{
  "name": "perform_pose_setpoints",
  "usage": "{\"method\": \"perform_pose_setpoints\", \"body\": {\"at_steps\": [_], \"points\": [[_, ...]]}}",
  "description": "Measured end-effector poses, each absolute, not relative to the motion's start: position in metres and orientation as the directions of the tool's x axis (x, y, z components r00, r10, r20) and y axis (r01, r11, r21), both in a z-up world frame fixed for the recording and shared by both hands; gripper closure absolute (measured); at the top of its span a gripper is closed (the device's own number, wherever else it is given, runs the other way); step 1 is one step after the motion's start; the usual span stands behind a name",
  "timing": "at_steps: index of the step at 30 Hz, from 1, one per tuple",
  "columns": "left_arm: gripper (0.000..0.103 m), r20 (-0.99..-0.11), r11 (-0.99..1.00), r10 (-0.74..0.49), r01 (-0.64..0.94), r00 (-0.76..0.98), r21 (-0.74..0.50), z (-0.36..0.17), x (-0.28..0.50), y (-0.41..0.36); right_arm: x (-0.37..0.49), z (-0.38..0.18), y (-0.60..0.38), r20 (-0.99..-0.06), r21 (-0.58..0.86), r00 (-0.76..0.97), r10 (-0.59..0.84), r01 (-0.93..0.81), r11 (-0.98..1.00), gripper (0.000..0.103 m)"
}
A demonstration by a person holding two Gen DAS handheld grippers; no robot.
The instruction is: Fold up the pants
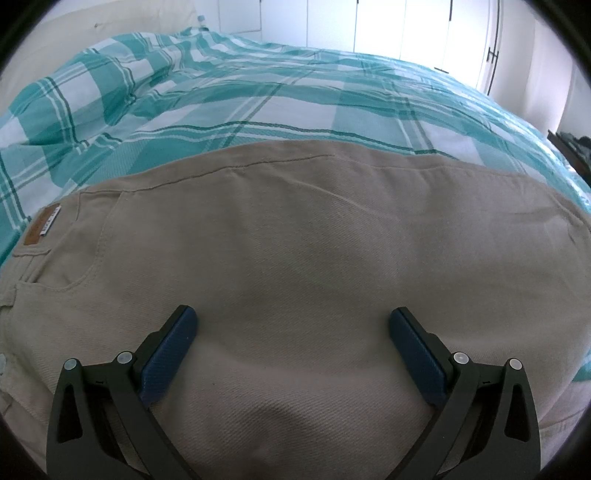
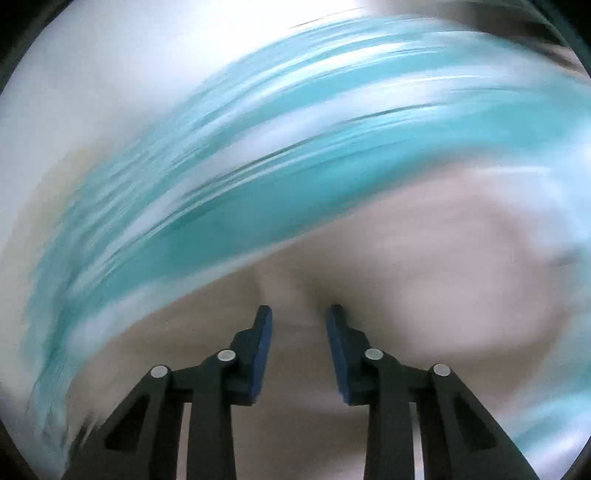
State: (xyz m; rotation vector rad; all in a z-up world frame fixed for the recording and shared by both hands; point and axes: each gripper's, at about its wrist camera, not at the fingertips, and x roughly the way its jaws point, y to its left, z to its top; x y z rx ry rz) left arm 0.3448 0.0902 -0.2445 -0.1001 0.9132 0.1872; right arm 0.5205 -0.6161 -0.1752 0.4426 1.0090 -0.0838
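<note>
Beige pants (image 1: pixel 295 240) lie flat across a bed, waistband with a brown leather patch (image 1: pixel 40 227) at the left. My left gripper (image 1: pixel 291 317) is wide open just above the pants' near part, holding nothing. In the right wrist view everything is motion-blurred. My right gripper (image 2: pixel 299 314) has its blue pads (image 2: pixel 264 332) partly closed with a narrow gap, and beige fabric of the pants (image 2: pixel 424 295) lies in front of and between them. Whether the pads pinch the fabric is unclear.
The bed is covered with a teal and white plaid blanket (image 1: pixel 258 96), rumpled at the far left. White wardrobe doors (image 1: pixel 406 26) stand behind the bed. A dark piece of furniture (image 1: pixel 576 151) shows at the right edge.
</note>
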Motion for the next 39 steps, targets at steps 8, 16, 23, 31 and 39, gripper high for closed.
{"method": "perform_pose_setpoints", "body": {"at_steps": [8,16,23,31,39], "points": [[0.000,-0.802,0.979,0.131,-0.204,0.582,0.011,-0.243,0.348,0.090,0.427,-0.125,-0.632,-0.836,0.199,0.544,0.075,0.172,0.965,0.053],[0.001,-0.863,0.975,0.165,-0.209,0.477,0.071,-0.216,0.339,0.078,0.257,-0.165,-0.504,-0.836,0.505,0.228,0.498,-0.032,0.862,0.049],[0.001,-0.914,0.982,-0.132,0.174,0.383,-0.069,-0.198,0.222,0.016,0.200,-0.153,-0.637,-0.911,0.288,0.391,0.134,0.368,0.884,0.074],[0.001,-0.945,0.979,-0.072,0.202,0.319,-0.006,-0.209,0.151,0.033,0.178,-0.129,-0.548,-0.855,0.276,0.503,0.129,0.228,0.934,0.047],[0.001,-0.942,0.986,-0.072,0.165,0.328,-0.018,-0.187,0.137,0.042,0.149,-0.172,-0.436,-0.872,0.162,0.473,0.128,0.031,0.986,0.039]]}}
